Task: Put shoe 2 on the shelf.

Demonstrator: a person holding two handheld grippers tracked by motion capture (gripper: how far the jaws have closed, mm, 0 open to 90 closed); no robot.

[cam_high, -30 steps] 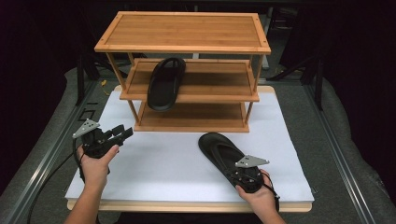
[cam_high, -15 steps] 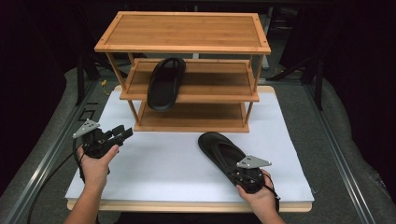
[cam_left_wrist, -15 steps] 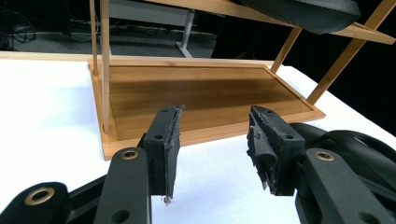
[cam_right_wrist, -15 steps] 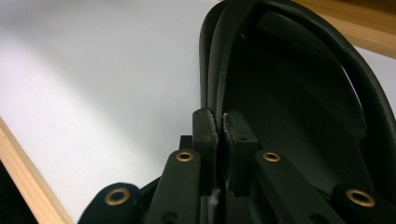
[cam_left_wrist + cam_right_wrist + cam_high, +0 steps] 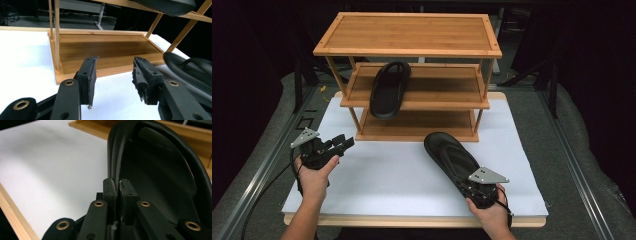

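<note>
One sandal in my right hand-held gripper, one on the rack's middle shelf.

My right hand-held gripper (image 5: pixel 479 189) sat near the front edge of the desk (image 5: pixel 402 175), its jaws pressed together on the heel rim of a black sandal (image 5: pixel 451 156); the right gripper view showed that rim (image 5: pixel 113 157) pinched between the two pads. The sandal lay just ahead of that gripper on the white surface, long axis running from the gripper away and to the left, toe toward the wooden shoe rack (image 5: pixel 412 75) and close to its bottom shelf. The second sandal (image 5: pixel 388 90) lay on the middle shelf, one end overhanging the front edge. My left hand-held gripper (image 5: pixel 339 145) was well apart at the desk's left side, jaws spread with nothing between them, aimed at the bottom shelf (image 5: pixel 105 53).
</note>
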